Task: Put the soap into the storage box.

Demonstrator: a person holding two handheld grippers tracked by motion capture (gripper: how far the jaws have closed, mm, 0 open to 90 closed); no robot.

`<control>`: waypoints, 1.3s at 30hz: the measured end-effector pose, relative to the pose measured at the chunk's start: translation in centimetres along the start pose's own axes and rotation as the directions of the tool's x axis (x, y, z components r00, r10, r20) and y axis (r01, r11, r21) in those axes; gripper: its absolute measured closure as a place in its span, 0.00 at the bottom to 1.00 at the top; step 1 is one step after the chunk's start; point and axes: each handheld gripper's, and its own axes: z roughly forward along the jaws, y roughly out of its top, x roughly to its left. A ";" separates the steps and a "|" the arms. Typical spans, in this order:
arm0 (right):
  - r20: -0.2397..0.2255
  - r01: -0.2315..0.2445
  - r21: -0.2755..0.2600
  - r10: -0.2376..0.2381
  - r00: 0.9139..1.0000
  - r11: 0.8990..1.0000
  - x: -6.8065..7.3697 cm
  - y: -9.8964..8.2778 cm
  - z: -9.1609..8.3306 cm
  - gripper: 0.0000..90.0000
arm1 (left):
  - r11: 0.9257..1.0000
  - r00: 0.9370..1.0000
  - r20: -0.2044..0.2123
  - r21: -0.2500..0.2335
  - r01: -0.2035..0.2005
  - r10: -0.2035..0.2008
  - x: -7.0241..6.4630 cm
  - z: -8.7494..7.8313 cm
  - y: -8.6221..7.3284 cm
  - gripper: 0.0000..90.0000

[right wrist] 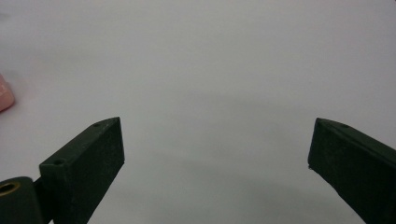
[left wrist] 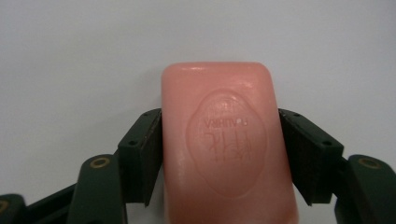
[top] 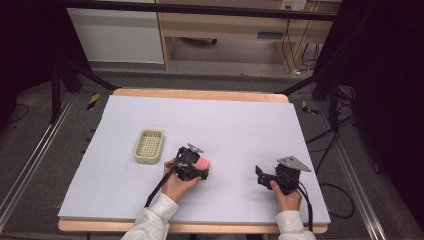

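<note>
A pink bar of soap (top: 202, 164) with a stamped oval mark sits near the middle of the white mat. In the left gripper view the soap (left wrist: 229, 140) lies lengthwise between the black jaws, and both pads press on its long sides. My left gripper (top: 199, 169) is shut on it, low at the mat. Whether the bar still touches the surface I cannot tell. My right gripper (top: 262, 176) stands to the right, apart from the soap. Its jaws stand wide around bare mat in the right gripper view, where the right gripper (right wrist: 215, 154) holds nothing. A pink edge of the soap (right wrist: 3, 95) shows at the far left.
A pale yellow-green slotted soap dish (top: 149, 146) stands on the mat, left of the left gripper. The white mat (top: 225, 120) covers a wooden table. Cables trail from both grippers toward the front edge.
</note>
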 end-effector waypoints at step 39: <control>0.000 -0.003 0.001 0.003 1.000 1.000 0.0 0.0 0.0 0.05 | 0.997 0.999 0.010 -0.064 -0.051 0.052 1.6 -5.0 0.2 0.41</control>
